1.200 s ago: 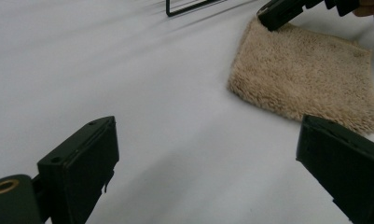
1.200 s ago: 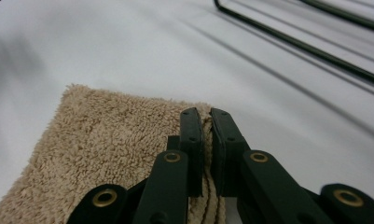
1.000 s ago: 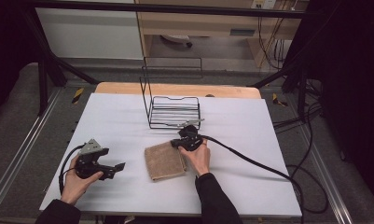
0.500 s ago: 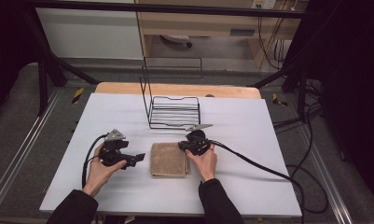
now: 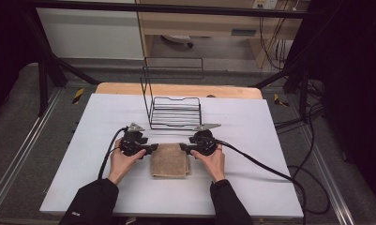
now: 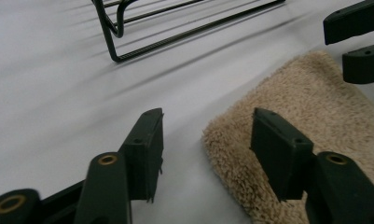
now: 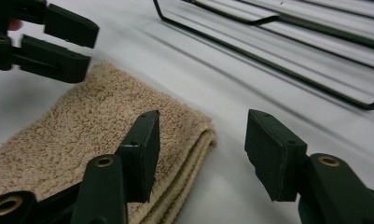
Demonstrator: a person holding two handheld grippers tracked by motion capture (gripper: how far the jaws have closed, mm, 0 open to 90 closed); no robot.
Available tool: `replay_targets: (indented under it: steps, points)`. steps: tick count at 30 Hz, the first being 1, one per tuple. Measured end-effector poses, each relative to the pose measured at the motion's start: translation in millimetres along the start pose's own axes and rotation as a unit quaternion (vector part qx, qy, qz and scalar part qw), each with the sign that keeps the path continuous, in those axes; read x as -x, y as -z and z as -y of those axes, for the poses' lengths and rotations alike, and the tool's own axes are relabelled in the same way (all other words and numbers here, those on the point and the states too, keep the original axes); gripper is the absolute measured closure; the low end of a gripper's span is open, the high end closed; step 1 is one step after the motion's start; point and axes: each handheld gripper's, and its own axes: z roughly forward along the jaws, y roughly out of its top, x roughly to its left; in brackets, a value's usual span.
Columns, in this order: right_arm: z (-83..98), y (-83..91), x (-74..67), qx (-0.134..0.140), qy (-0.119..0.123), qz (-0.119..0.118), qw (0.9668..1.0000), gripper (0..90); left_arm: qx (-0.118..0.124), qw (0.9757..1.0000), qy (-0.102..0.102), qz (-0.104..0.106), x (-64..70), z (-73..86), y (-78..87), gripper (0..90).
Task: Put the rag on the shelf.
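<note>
At table centre, both grippers frame the folded towel's far corners.

I have the left gripper (image 5: 152, 149) at the towel's (image 5: 169, 160) ten o'clock corner, its jaws just closing yet apart, one pad on the pile and one on the bare table (image 5: 251, 140), nothing pinched; the right gripper (image 5: 184, 148) at two o'clock has just been opening, jaws spread astride the folded edge. I would set each pad pair squarely over the corner's layers before pinching, so no ply slips. Beige terry, thick and looped, rounded folds; a black wire rack (image 5: 174, 112) stands at twelve o'clock.
</note>
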Motion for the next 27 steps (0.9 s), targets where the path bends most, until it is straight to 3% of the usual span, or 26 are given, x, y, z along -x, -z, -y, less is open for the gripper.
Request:
replay_targets:
  steps: [15,27]
  points:
    - [-1.0,-16.6,1.7,-0.021,-0.019,-0.012,0.9995,58.9,-0.032,0.9990,0.011,0.028,2.1,1.5,-12.1,74.7]
    - [-1.7,-19.5,2.2,-0.037,-0.032,-0.017,0.9987,73.0,-0.039,0.9987,0.013,0.030,4.1,0.4,-12.7,81.8]
